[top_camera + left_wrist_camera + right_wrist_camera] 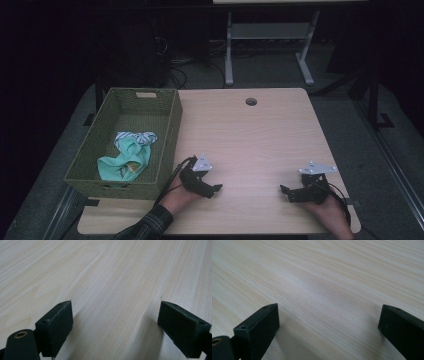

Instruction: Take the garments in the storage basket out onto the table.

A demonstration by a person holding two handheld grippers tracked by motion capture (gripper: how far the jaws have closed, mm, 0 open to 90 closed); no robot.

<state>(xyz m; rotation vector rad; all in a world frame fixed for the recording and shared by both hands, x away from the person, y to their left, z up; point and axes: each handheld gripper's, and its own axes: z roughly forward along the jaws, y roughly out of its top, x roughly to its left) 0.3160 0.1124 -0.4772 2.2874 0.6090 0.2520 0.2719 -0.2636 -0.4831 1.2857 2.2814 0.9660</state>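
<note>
Cloth (125,160) lies in the basket (170,131) at the left edge of the tabletop (250,140): a mint-green piece crumpled toward the near end, with a striped white piece (136,137) touching it on the far side. Both sit on the basket floor, below the woven rim.

My left gripper (216,189) rests low over the tabletop just right of the basket's near corner, apart from the wall. Its jaws stand wide apart with nothing between them; in the left gripper view the left gripper (115,325) looks along bare wood grain, and both pads (61,325) cast shadows on the surface right beneath them. A grey plate (202,162) sits on top, and a cable (175,172) trails back along the basket side toward my sleeve (150,222).

My right gripper (286,193) is near the tabletop's right front corner, well apart from the left one and from the basket, pointing inward toward the left. Its jaws are also spread wide and hold nothing; in the right gripper view the right gripper (328,326) has plain wood between the two pads (262,325).

A round hole (251,101) sits in the tabletop near the far edge.
</note>
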